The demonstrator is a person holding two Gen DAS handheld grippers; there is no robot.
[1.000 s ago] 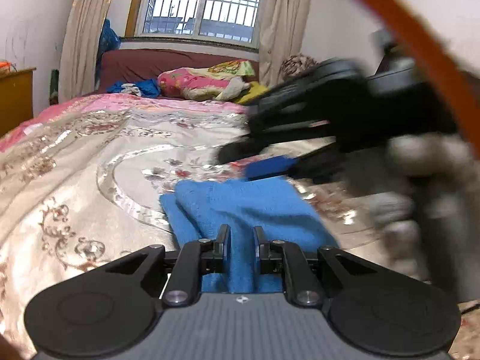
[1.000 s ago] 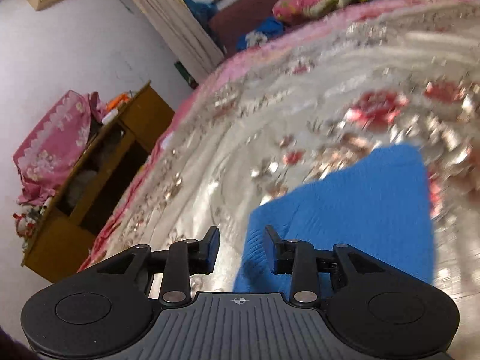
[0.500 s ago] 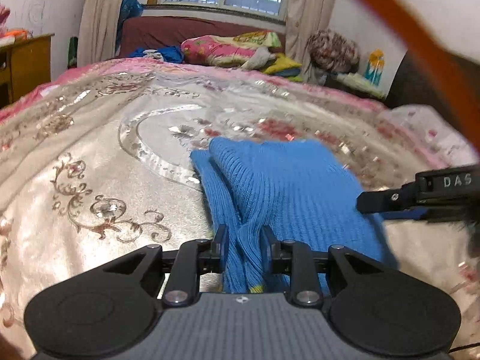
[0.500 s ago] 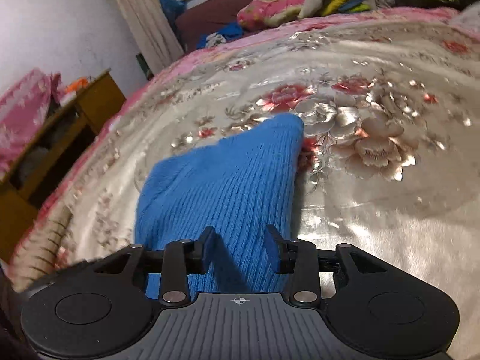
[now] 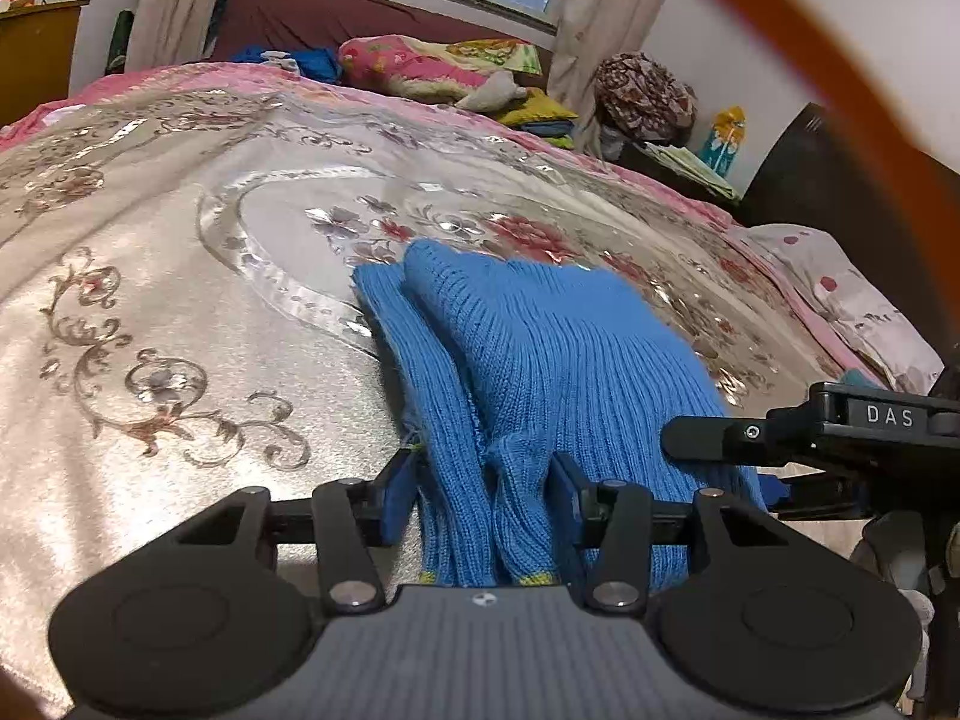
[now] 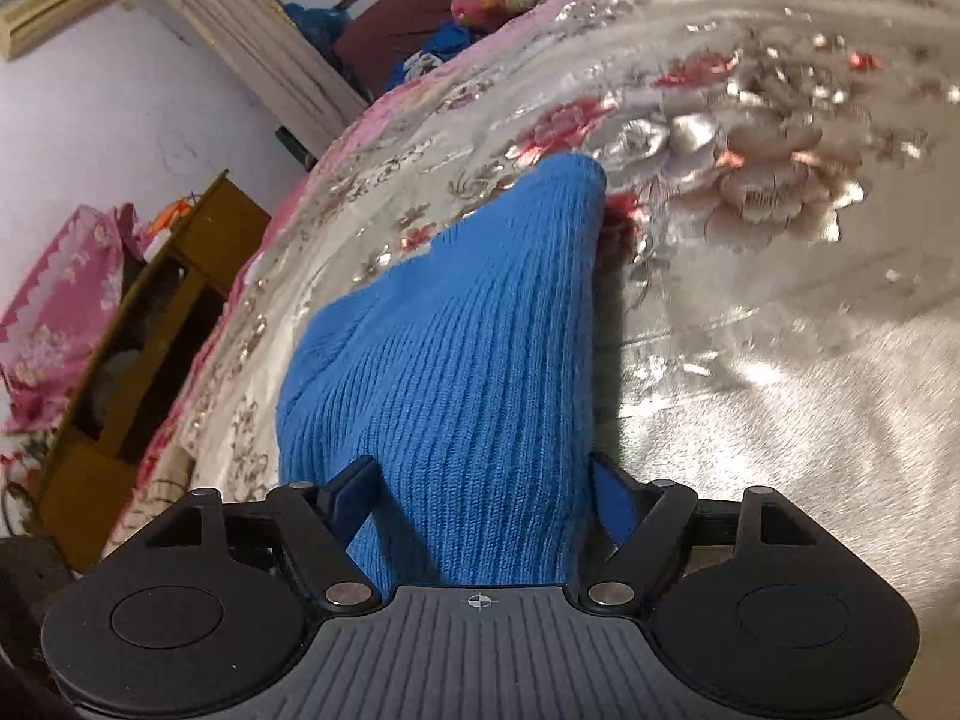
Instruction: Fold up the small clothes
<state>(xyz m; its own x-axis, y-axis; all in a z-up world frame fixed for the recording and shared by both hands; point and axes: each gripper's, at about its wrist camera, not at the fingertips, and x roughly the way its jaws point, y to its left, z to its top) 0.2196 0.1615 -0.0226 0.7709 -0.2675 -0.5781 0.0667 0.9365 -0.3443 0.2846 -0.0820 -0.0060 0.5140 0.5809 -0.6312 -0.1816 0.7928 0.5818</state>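
Observation:
A blue ribbed knit garment (image 5: 558,360) lies folded on the shiny floral bedspread (image 5: 180,276). My left gripper (image 5: 483,480) stands over its near edge with its jaws apart, bunched blue knit between them. My right gripper (image 6: 483,480) is open wide over the same garment (image 6: 468,348), cloth filling the gap between its jaws. The right gripper also shows at the right edge of the left wrist view (image 5: 780,438), beside the garment.
Pillows and piled clothes (image 5: 420,60) lie at the head of the bed under the window. A wooden cabinet (image 6: 150,330) stands beside the bed at the left. A pink patterned cloth (image 5: 840,300) lies at the bed's right edge.
Both grippers have opened wider on the garment's near edge. The right gripper has swung from above the garment to beside the left one. The garment now lies flatter.

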